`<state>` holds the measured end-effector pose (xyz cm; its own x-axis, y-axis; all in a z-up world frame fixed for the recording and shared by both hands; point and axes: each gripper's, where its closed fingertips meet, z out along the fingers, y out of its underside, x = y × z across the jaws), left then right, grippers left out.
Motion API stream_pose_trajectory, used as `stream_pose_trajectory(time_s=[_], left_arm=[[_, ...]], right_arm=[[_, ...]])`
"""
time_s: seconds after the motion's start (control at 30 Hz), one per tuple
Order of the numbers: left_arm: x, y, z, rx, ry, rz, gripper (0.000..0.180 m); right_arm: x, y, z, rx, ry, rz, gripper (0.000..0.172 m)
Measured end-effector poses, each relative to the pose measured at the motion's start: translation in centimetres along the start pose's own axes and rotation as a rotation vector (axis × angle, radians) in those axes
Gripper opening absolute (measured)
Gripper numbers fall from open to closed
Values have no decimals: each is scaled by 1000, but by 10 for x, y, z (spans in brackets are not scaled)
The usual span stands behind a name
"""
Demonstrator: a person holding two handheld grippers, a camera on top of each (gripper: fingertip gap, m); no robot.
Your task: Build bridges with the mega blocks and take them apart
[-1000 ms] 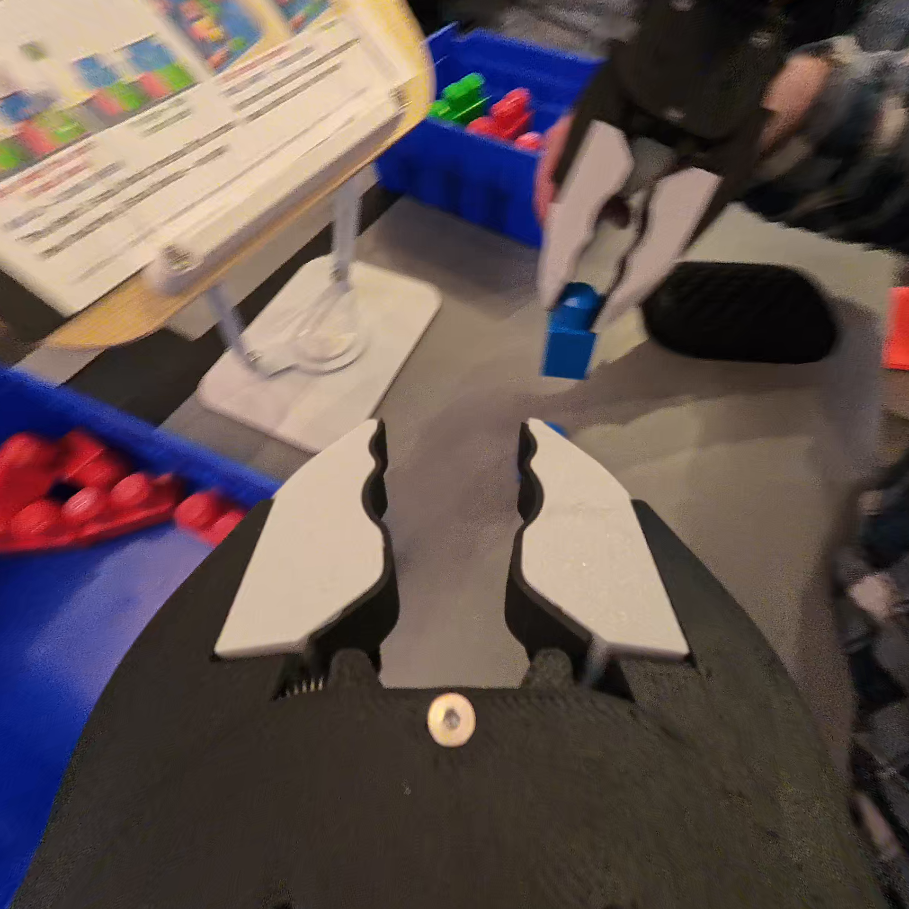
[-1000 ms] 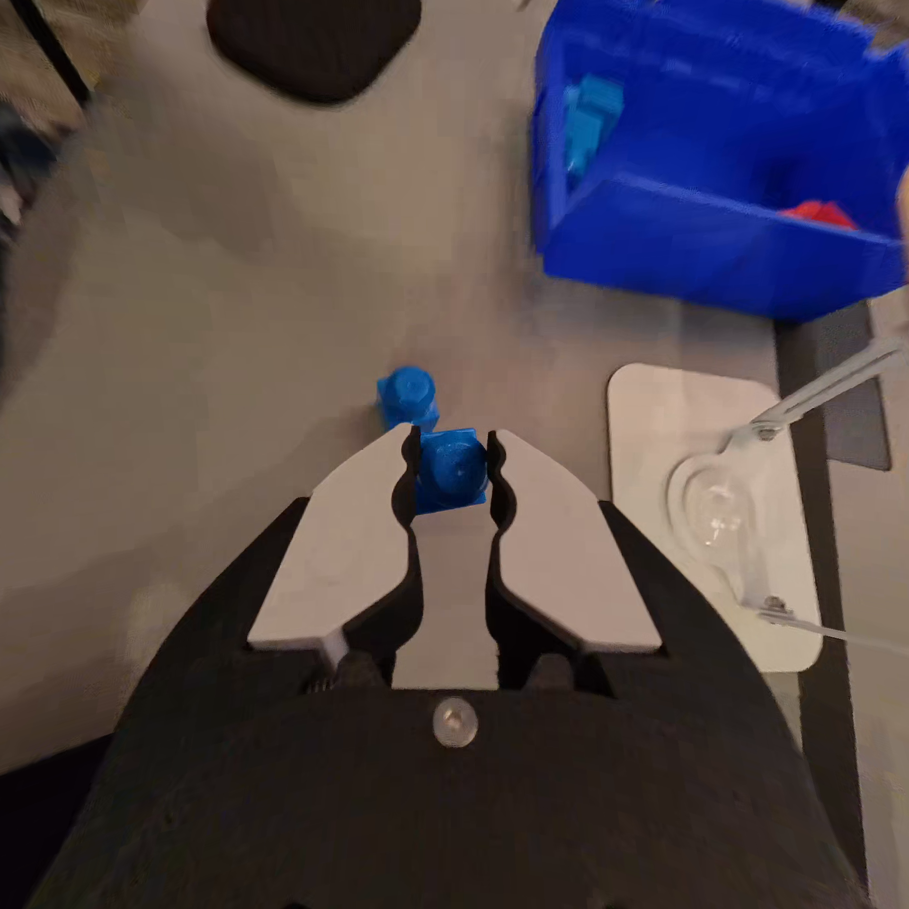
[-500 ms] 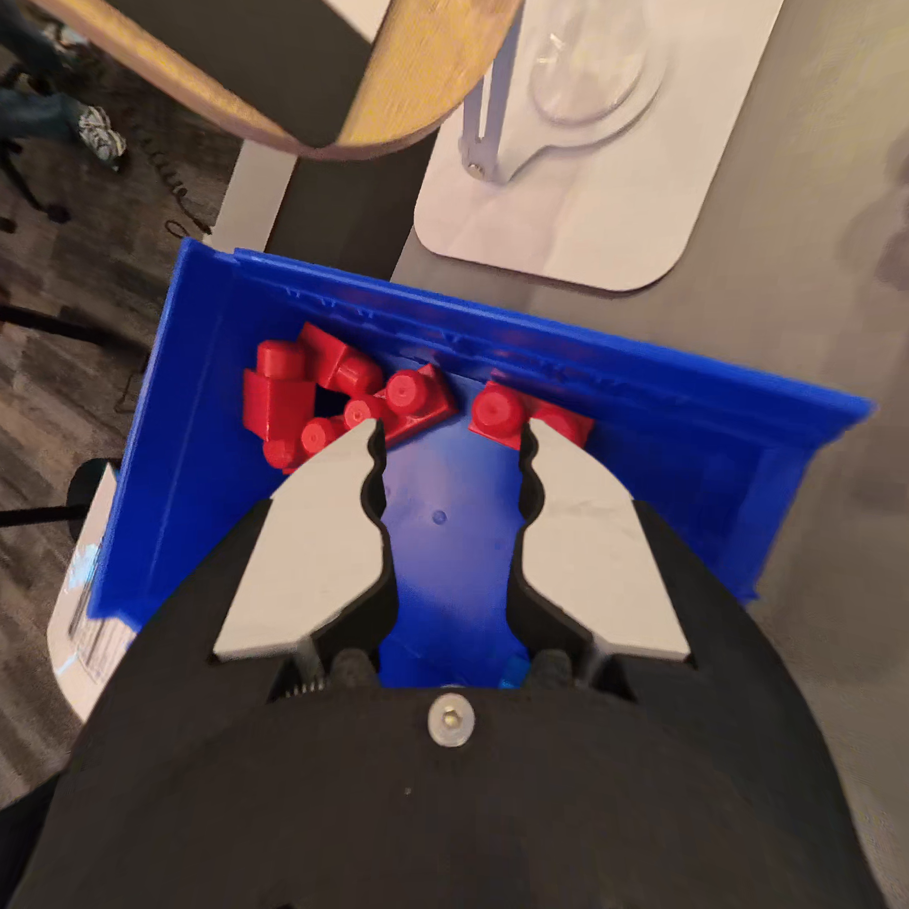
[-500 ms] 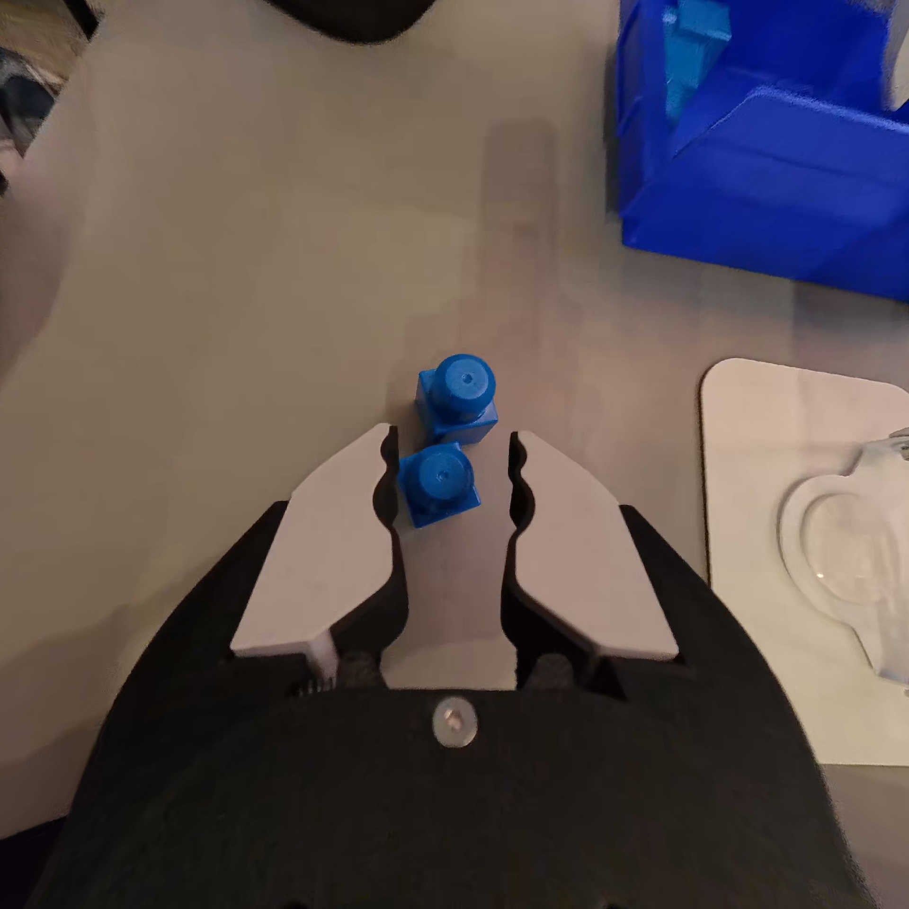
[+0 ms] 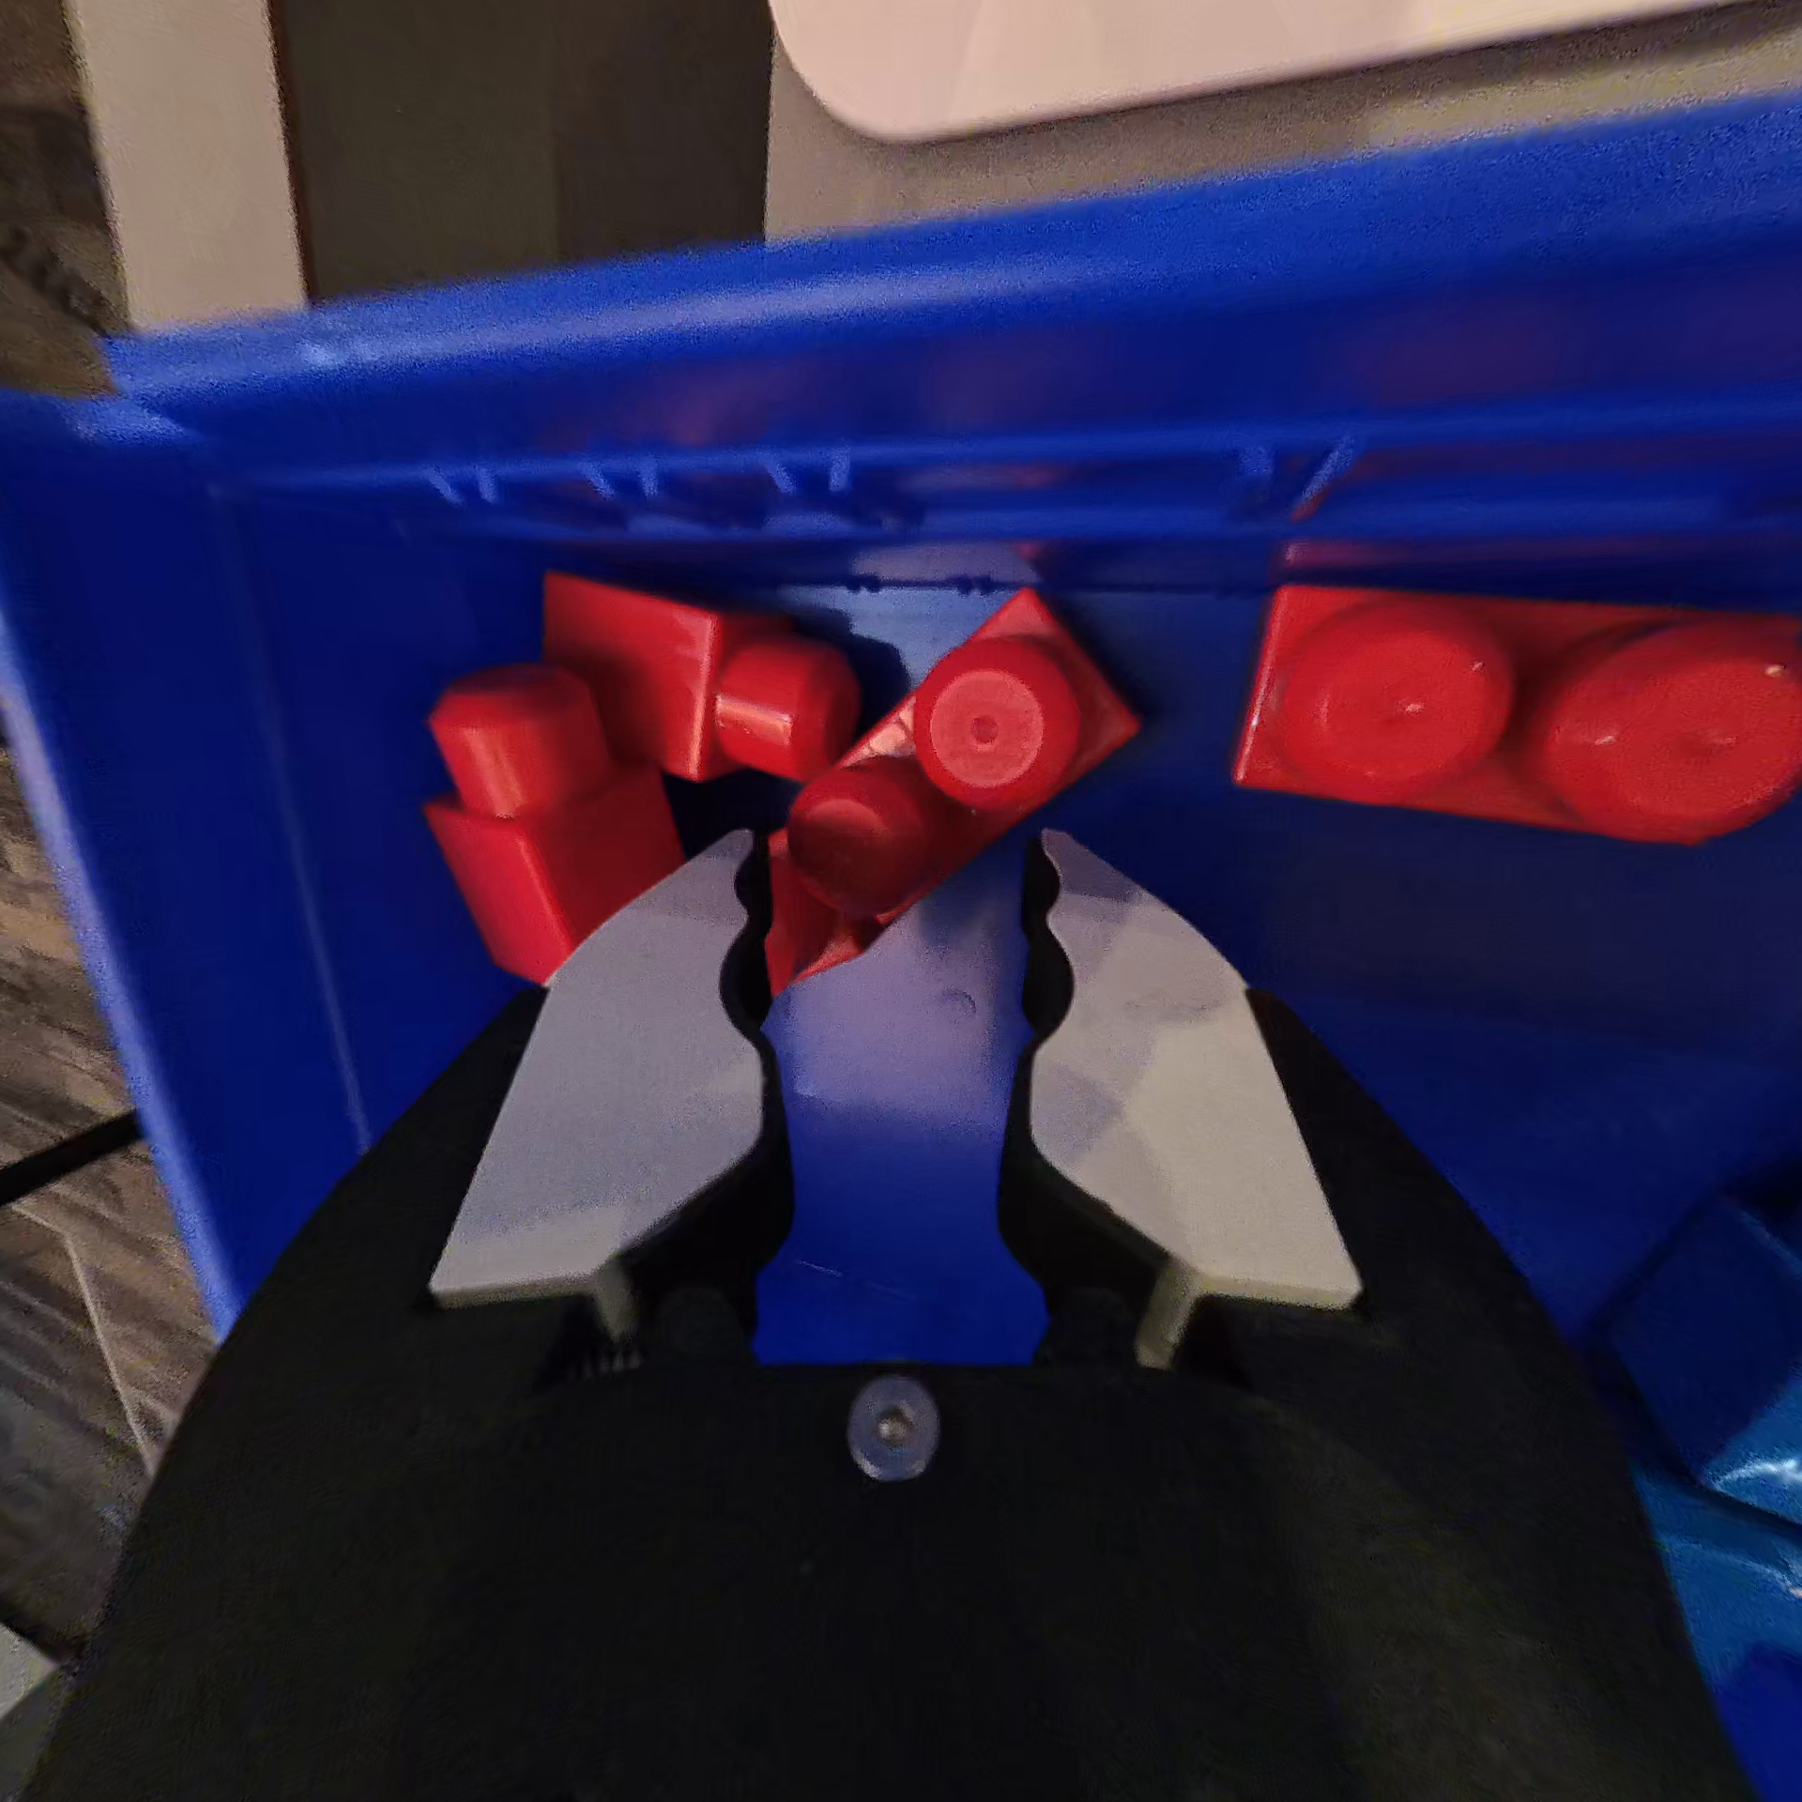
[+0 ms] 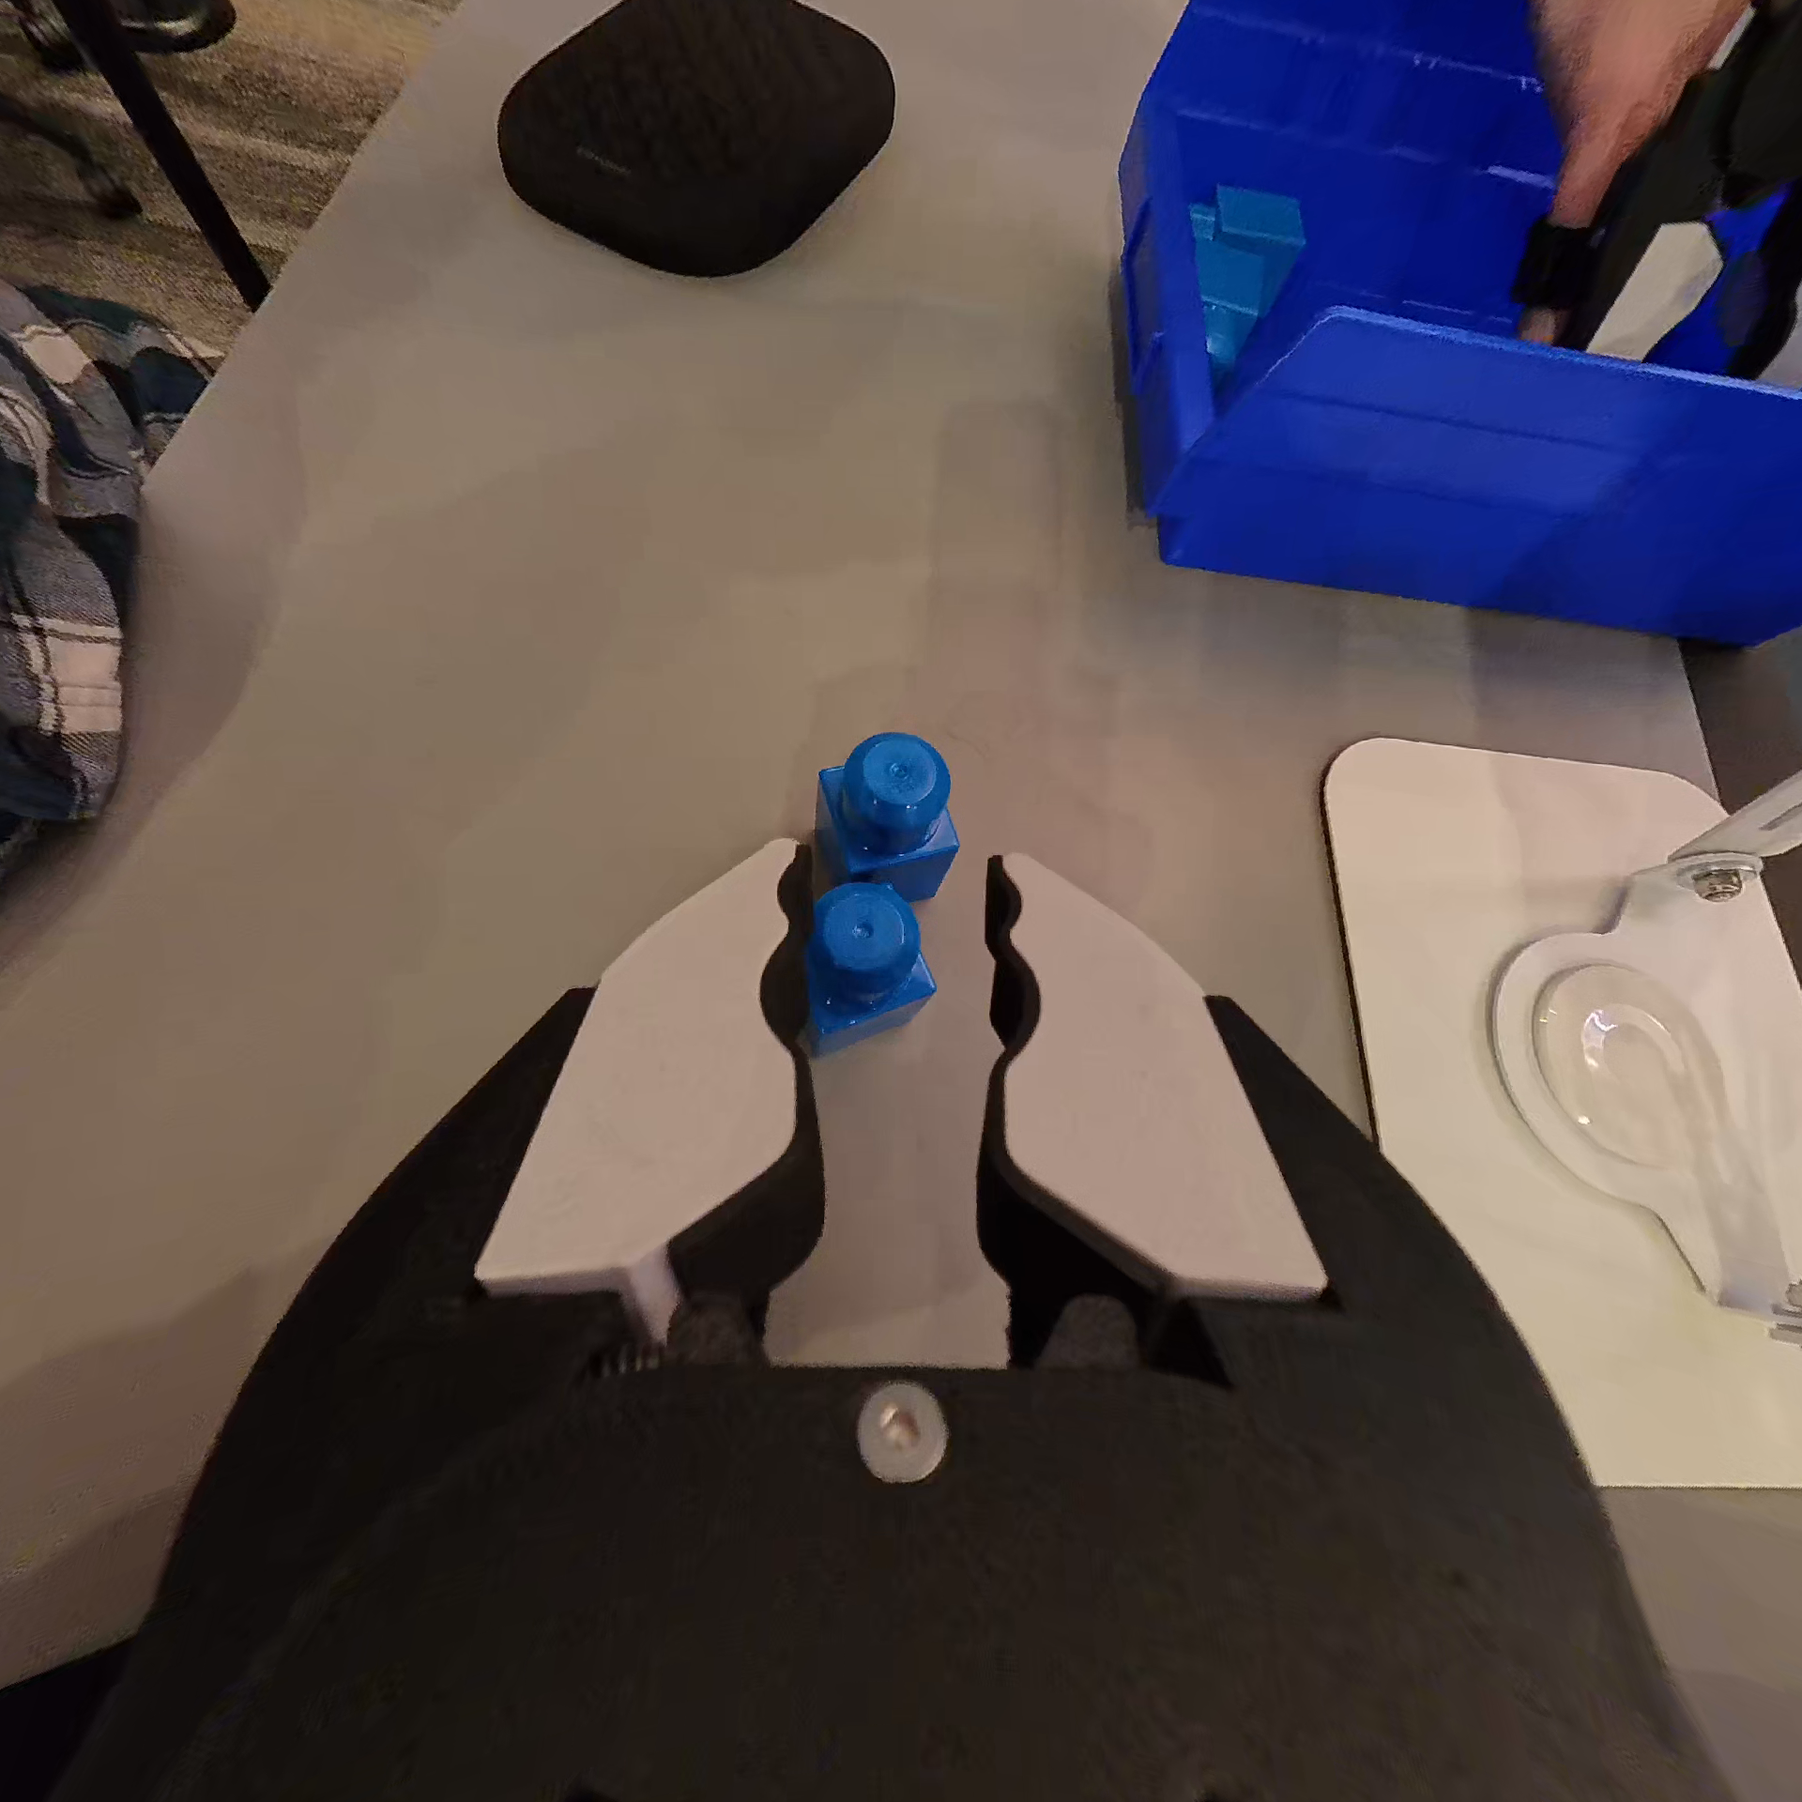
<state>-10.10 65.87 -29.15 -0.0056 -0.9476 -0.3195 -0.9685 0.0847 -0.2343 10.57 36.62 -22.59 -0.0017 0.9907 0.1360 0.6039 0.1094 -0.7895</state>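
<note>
Left wrist view is motion-blurred; the blue bin rim is smeared, the two-stud red block right of the claw is cut by the frame edge, and the single-stud red block at the left fingertip is partly hidden behind it. Lighter blue shape low right of the claw: cropped, can't tell what it is. Right wrist view: left gripper far up-right in the bin has its fingertips hidden behind the bin wall, white base plate to the right cut off
</note>
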Motion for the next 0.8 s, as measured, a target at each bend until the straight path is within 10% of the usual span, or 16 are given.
stream_pose_trajectory(time_s=[0.8], left_arm=[[100, 10, -37, 22, 43, -159, 23]], right_arm=[[9, -43, -3, 24, 69, -52, 35]])
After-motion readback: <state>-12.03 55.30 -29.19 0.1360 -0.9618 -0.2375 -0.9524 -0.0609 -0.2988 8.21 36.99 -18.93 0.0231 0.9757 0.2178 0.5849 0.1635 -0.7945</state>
